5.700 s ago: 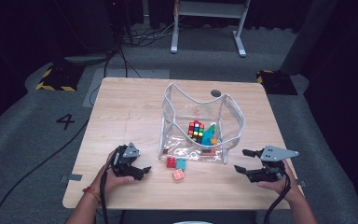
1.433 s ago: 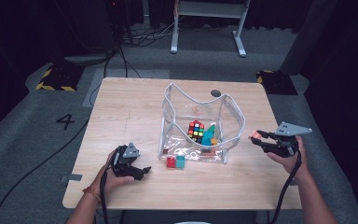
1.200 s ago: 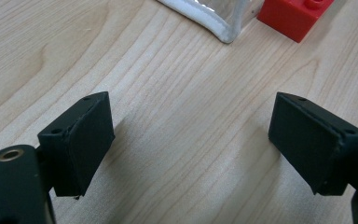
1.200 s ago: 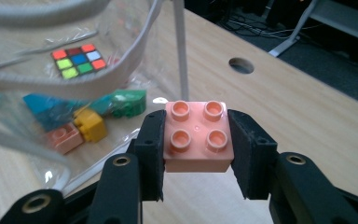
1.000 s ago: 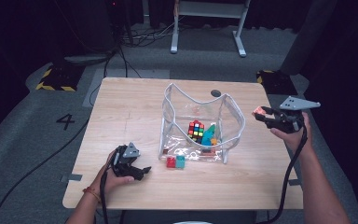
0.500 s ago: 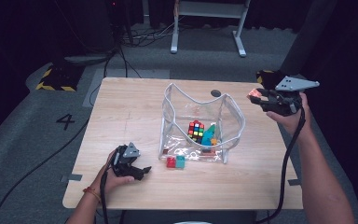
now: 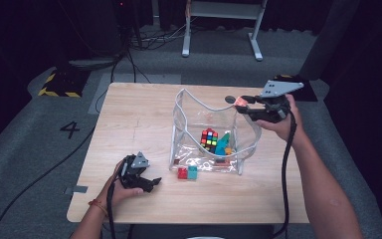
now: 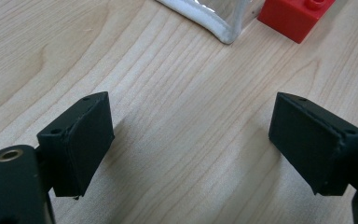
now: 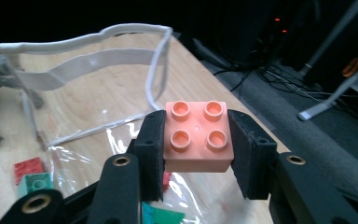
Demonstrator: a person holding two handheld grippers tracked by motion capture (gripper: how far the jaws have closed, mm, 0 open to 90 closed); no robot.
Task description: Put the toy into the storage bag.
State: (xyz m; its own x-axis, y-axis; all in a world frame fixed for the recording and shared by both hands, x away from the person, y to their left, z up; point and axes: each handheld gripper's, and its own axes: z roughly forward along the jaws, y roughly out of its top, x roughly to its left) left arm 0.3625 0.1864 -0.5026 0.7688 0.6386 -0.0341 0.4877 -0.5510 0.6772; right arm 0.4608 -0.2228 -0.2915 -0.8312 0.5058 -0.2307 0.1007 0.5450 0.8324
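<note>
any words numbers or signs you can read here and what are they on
"4": a dark numeral on the grey floor, left of the table in the high view.
Yellow and black hazard stripes, a marking without words, on a mat on the floor behind it.
No print can be read on the clear bag, the peach brick or the grippers.

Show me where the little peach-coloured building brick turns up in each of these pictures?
High view: the peach brick sits upper right of centre, clamped in the right gripper over the bag's far right rim.
Left gripper view: I cannot find it there.
Right gripper view: dead centre, studs up, squeezed between the black jaws.
Shared landmark: the clear bag with its white rim.
</note>
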